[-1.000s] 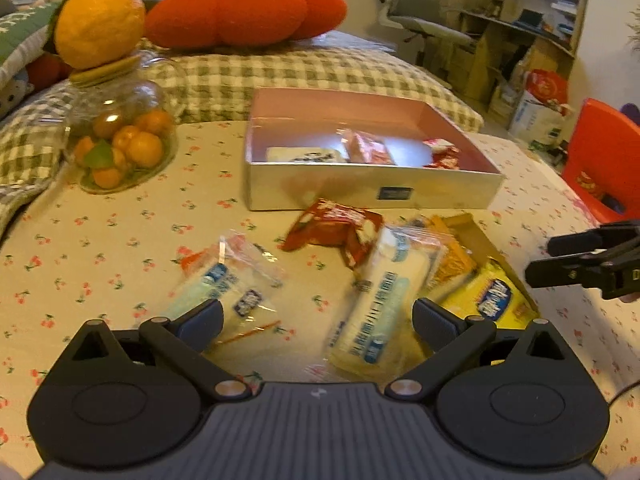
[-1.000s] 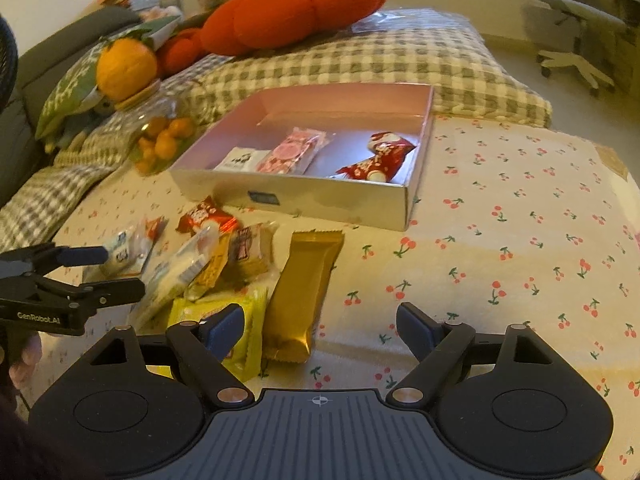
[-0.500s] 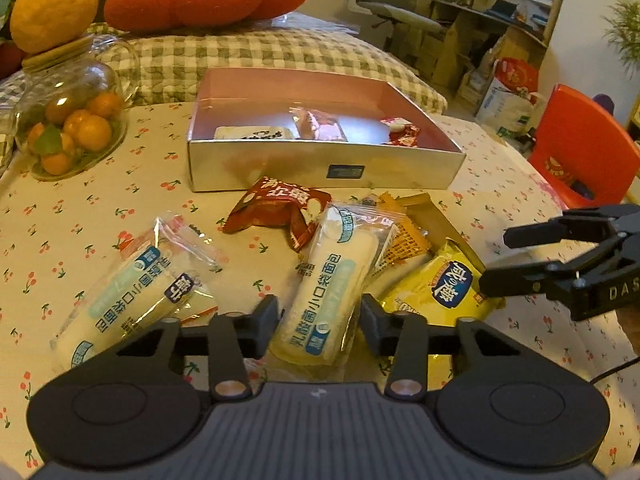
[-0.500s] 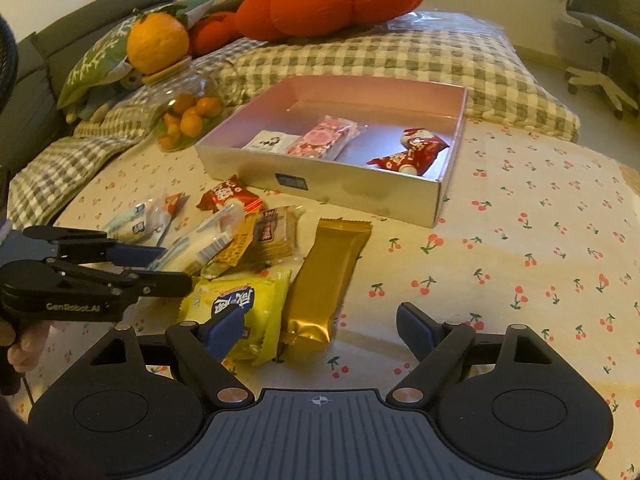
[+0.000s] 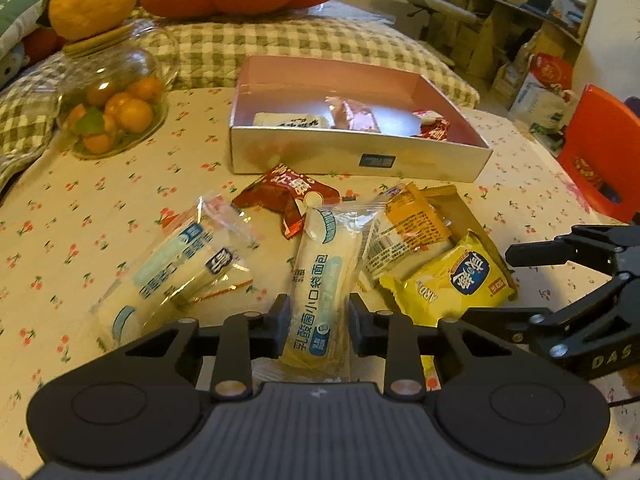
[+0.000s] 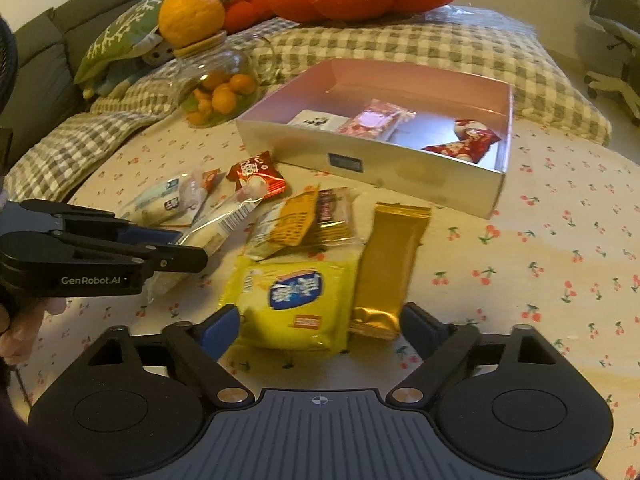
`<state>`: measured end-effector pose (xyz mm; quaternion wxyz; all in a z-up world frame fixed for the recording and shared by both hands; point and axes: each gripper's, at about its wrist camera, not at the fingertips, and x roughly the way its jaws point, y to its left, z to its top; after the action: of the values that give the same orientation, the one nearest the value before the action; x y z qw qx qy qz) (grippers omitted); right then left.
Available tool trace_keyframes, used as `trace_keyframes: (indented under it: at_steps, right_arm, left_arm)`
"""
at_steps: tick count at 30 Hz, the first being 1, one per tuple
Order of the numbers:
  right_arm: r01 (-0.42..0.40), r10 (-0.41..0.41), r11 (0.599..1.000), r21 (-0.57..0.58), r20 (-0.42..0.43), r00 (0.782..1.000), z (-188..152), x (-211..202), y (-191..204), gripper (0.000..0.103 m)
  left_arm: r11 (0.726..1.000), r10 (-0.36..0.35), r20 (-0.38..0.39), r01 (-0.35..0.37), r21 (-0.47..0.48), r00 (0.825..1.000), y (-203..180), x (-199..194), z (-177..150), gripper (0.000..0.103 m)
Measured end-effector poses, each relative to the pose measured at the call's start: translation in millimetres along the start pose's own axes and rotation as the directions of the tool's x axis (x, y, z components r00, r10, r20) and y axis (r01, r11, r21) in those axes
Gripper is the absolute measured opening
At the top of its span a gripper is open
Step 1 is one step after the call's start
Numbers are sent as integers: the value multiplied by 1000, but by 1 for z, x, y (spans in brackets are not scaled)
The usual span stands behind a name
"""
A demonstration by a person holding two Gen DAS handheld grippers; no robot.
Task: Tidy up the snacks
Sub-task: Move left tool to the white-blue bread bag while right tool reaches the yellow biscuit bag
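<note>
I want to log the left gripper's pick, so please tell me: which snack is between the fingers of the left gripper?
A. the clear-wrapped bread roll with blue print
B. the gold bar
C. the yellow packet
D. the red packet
A: in the left wrist view the left gripper is closing, its pads against both sides of the bread roll, while the yellow packet lies apart.

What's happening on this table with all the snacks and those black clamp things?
A person holding a clamp-like gripper in each hand is sorting snacks into the silver box, which already holds three. The left gripper is closing on a long white bread packet from the loose pile. The right gripper is opening around the yellow packet and gold bar, gripping neither.
</note>
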<state>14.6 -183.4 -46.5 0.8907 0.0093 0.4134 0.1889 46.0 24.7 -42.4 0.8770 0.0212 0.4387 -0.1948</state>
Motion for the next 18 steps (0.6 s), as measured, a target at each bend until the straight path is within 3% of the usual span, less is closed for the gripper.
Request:
trace_keyframes:
  at_steps: [9, 18]
  right_arm:
    - [47, -47, 998, -35, 9, 999, 1, 15, 25, 96]
    - [119, -115, 986, -114, 36, 993, -2, 29, 48, 97]
  left_arm:
    - [993, 100, -67, -104, -48, 993, 13, -10, -4, 26]
    - [991, 104, -59, -108, -78, 993, 25, -13, -7, 26]
